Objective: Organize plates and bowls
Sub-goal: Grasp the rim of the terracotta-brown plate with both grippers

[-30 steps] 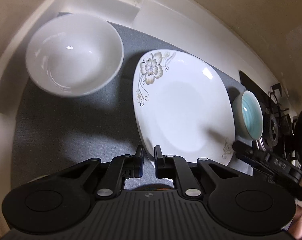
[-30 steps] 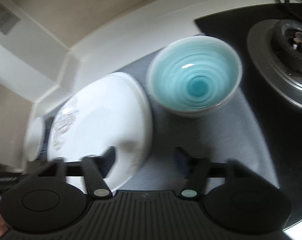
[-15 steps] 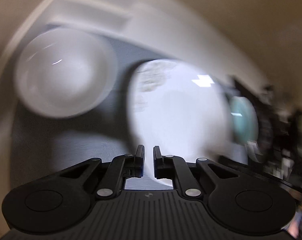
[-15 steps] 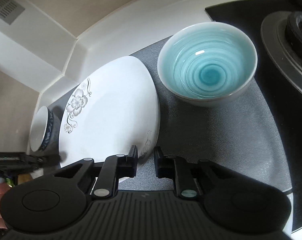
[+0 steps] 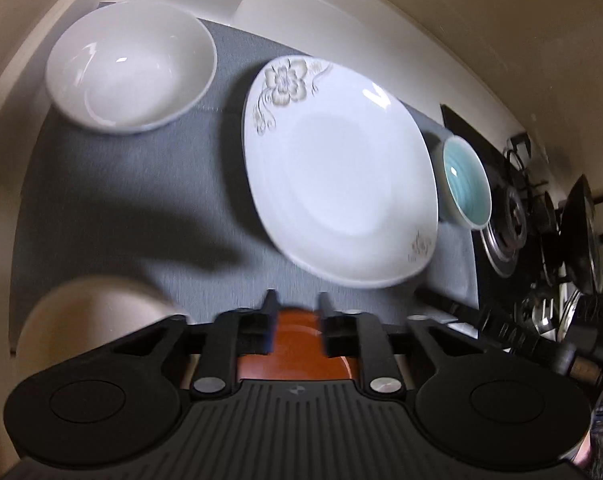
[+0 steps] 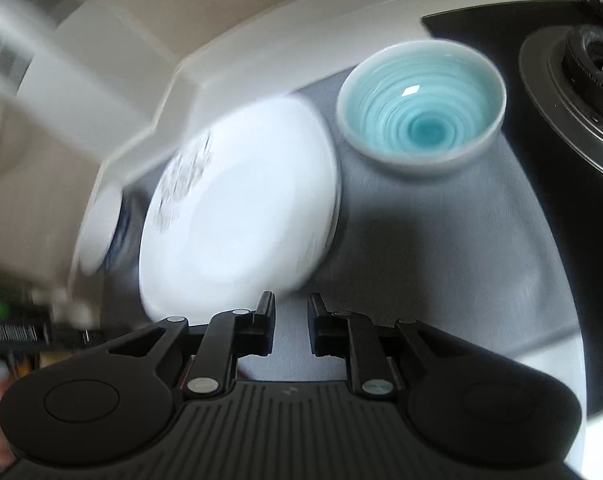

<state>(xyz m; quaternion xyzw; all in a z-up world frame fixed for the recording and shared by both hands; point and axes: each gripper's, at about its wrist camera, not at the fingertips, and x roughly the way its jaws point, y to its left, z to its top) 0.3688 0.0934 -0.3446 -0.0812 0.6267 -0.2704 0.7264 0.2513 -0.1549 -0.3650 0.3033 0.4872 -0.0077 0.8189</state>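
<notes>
A white plate with a flower pattern [image 5: 341,176] [image 6: 241,220] lies on the grey mat [image 5: 121,184] between a large white bowl [image 5: 129,68] and a small teal bowl [image 5: 463,184] [image 6: 421,120]. My left gripper [image 5: 297,304] hovers short of the plate's near edge. Its jaws are opening and nothing is between them. An orange-brown dish [image 5: 301,344] shows below the gap. My right gripper [image 6: 291,304] hangs over bare mat [image 6: 441,240] just right of the plate's near corner. Its jaws stand a narrow gap apart and are opening, with nothing between them.
A beige bowl [image 5: 89,320] sits at the mat's near left. A small white bowl with a blue outside [image 6: 101,232] stands left of the plate. The black hob with its burner [image 6: 581,92] [image 5: 509,216] borders the mat on the right. A white ledge and a wall run behind.
The left gripper drew back, bringing the beige bowl and orange-brown dish into view, and its jaws widened. The right jaws went from wide apart to a narrow gap and shifted right off the plate's corner.
</notes>
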